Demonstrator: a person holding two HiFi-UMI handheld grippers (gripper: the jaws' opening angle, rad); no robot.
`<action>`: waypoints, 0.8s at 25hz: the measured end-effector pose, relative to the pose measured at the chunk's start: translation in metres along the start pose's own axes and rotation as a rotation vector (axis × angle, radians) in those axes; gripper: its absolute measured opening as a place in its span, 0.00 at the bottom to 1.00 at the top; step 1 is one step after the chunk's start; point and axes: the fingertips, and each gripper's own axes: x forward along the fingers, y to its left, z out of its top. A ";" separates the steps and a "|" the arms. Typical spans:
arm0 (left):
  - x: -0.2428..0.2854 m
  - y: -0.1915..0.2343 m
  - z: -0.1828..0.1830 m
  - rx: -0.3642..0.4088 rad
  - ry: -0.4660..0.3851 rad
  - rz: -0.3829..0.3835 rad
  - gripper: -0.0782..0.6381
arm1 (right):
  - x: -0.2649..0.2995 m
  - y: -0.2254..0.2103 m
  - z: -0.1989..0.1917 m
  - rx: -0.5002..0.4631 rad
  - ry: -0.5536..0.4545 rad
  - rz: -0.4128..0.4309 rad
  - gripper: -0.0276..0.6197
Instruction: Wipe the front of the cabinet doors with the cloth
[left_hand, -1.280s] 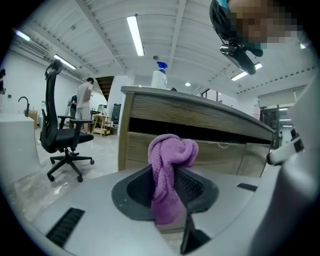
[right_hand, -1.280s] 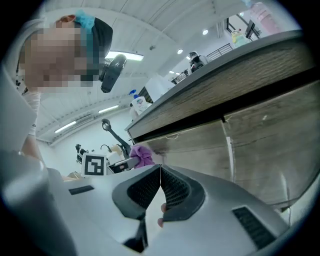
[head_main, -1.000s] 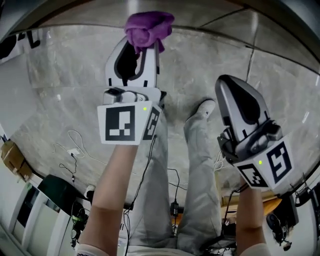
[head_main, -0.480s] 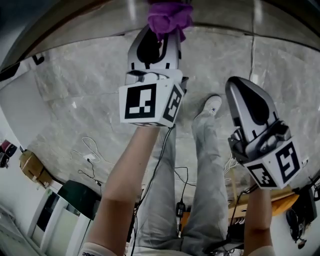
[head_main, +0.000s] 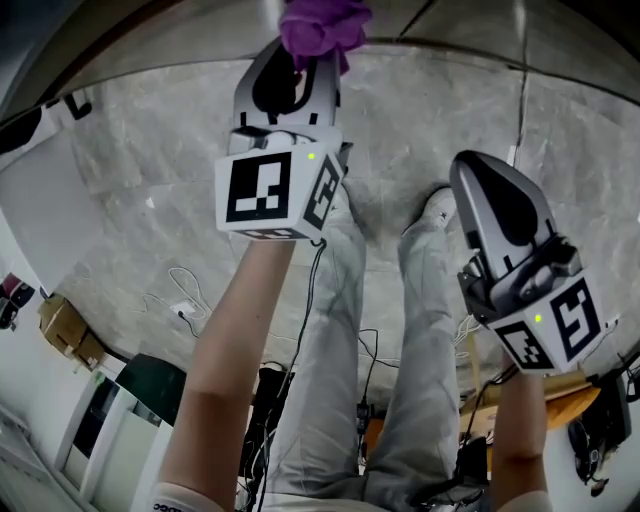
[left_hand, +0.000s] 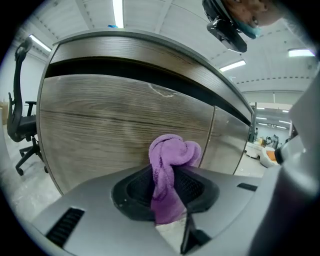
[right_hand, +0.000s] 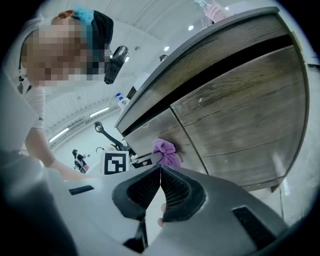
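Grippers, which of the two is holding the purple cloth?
The left gripper: its jaws clamp the purple cloth, while the right gripper has its jaws closed together on nothing.

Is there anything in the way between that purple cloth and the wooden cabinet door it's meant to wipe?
Nothing visible. The left gripper holds the purple cloth right up at the cabinet door, with only bare wood grain ahead of it. From the right gripper view it looks pressed against the door.
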 end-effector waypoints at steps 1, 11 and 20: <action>-0.002 0.010 -0.002 -0.009 0.005 -0.003 0.26 | 0.007 0.006 -0.002 -0.001 0.003 0.006 0.09; -0.035 0.124 -0.010 0.041 0.042 0.058 0.26 | 0.068 0.049 -0.015 -0.016 0.036 0.032 0.09; -0.059 0.190 -0.011 0.034 0.049 0.135 0.26 | 0.094 0.062 -0.011 -0.056 0.033 0.020 0.09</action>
